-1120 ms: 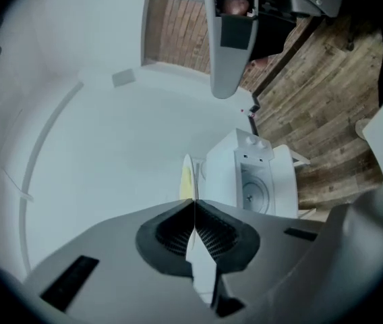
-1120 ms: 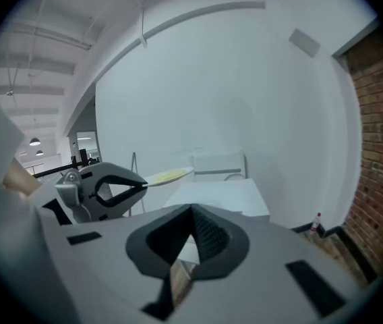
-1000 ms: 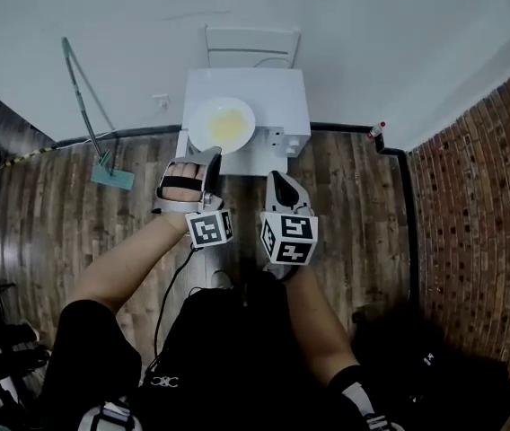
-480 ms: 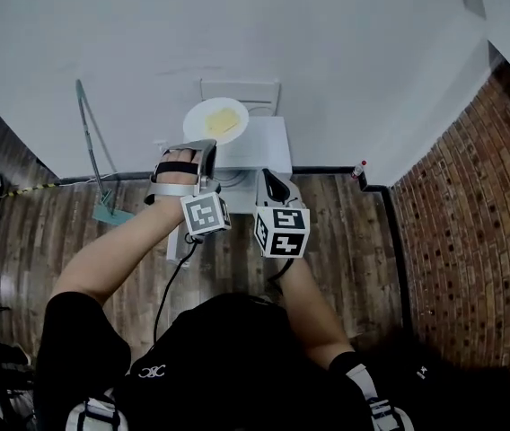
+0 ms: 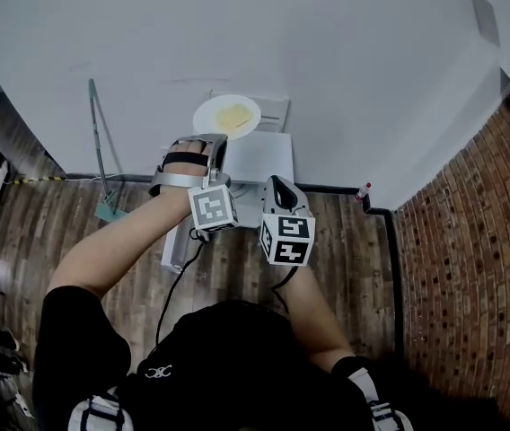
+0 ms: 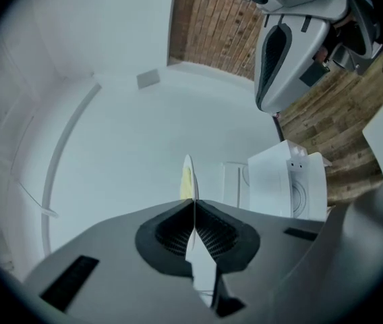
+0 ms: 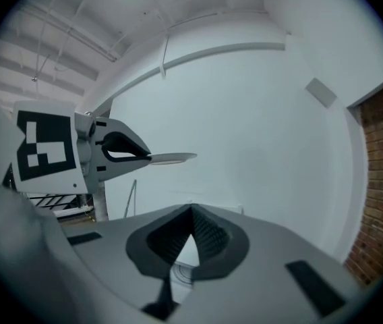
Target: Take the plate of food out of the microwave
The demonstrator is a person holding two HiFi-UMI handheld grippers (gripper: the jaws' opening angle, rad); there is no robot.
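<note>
A white plate (image 5: 226,116) with yellow food on it is held up level in front of the white wall. My left gripper (image 5: 214,141) is shut on its near rim. In the left gripper view the plate (image 6: 189,175) shows edge-on, clamped between the pads. The white microwave (image 5: 261,158) stands on the floor below and just right of the plate, and also appears low at the right as the microwave (image 6: 291,186). My right gripper (image 5: 276,183) hovers beside the left one, shut on nothing. From the right gripper view I see the plate (image 7: 172,158) sticking out of the left gripper (image 7: 123,150).
A long-handled mop (image 5: 101,155) leans on the wall at the left. A red-capped bottle (image 5: 364,189) stands by the baseboard, with a brick wall (image 5: 470,241) to the right. A white panel (image 5: 175,244) juts from the microwave's left front, and a cable runs over the wooden floor.
The left gripper has lifted the plate up and away from the microwave top, toward the wall. The right gripper rose alongside it, still shut.
</note>
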